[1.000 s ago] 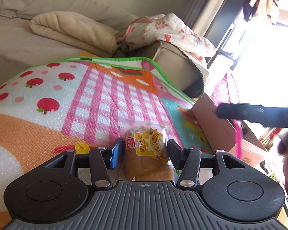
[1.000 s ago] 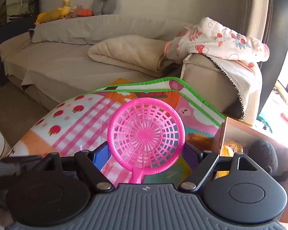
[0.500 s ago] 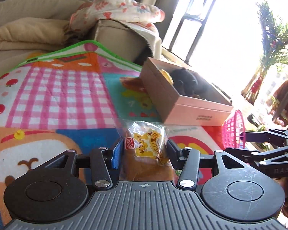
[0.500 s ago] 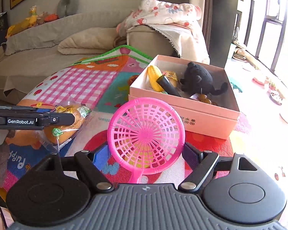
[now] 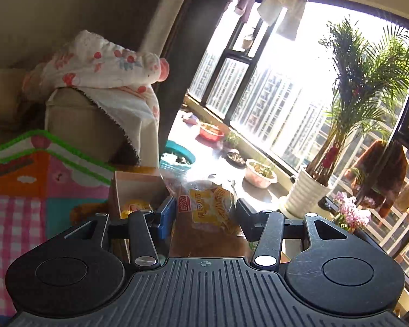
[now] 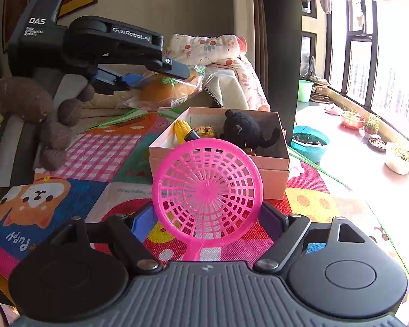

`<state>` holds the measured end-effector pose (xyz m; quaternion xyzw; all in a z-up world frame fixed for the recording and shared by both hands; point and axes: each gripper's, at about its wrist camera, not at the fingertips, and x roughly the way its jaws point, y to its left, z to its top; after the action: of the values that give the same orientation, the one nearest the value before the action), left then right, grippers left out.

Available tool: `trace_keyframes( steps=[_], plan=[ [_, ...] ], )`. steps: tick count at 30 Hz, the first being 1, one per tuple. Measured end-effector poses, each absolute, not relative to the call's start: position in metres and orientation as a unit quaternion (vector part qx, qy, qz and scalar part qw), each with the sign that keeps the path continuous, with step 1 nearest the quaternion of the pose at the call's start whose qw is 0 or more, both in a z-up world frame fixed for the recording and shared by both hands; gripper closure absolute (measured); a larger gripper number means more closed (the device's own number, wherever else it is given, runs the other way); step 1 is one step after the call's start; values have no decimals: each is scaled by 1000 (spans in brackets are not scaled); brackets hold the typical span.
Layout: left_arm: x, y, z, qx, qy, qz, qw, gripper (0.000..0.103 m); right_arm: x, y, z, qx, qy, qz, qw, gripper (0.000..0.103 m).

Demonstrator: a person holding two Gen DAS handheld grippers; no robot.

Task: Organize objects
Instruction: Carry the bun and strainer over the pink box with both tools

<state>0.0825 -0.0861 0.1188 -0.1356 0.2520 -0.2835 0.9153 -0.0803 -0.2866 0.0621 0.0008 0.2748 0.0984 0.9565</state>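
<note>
Left wrist view: your left gripper (image 5: pixel 205 214) is clenched on the bagged bread (image 5: pixel 208 209), pads pressing the wrapper from both sides. The pink box (image 5: pixel 128 188) shows only as a corner at about 9 o'clock from the bread, just beyond the left jaw, on the play mat (image 5: pixel 21 190). Most of this view is window and a potted palm (image 5: pixel 349 125), so it gives little help for aiming.

Right wrist view: your right gripper (image 6: pixel 208 212) grasps the pink strainer (image 6: pixel 207 188), its disc upright between the jaws with the handle pointing to 6 o'clock. The box (image 6: pixel 218 163) sits straight ahead at 12 o'clock, already holding a toy corn (image 6: pixel 182 130) and a black plush (image 6: pixel 245 130). Your left gripper (image 6: pixel 174 72) hangs at 10 o'clock, carrying the bread (image 6: pixel 166 90) above and behind the box's far left corner.

You appear to be mid-carry with both items. Next, bring the bread over the open box, lower it into the free space, then let go; the strainer follows.
</note>
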Motion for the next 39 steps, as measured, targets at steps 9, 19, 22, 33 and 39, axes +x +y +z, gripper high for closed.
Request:
trace_keyframes(
  steps=[9,19,22,33,39],
  plan=[
    [118,-110,65,-117,298,-238,917,51,-68,-313,49,14,289,78,954,22],
    [64,-57,76,-119,257,-249,926,51,-31,-320,85,31,256,85,962,22],
    [59,-47,67,-121,269,-236,926,55,10,-320,118,13,227,68,971,22],
    [53,-21,54,-154,293,-238,913,57,152,-309,96,-52,327,9,944,22],
    [53,-8,45,-175,298,-243,907,59,148,-323,73,24,364,42,930,18]
  ],
)
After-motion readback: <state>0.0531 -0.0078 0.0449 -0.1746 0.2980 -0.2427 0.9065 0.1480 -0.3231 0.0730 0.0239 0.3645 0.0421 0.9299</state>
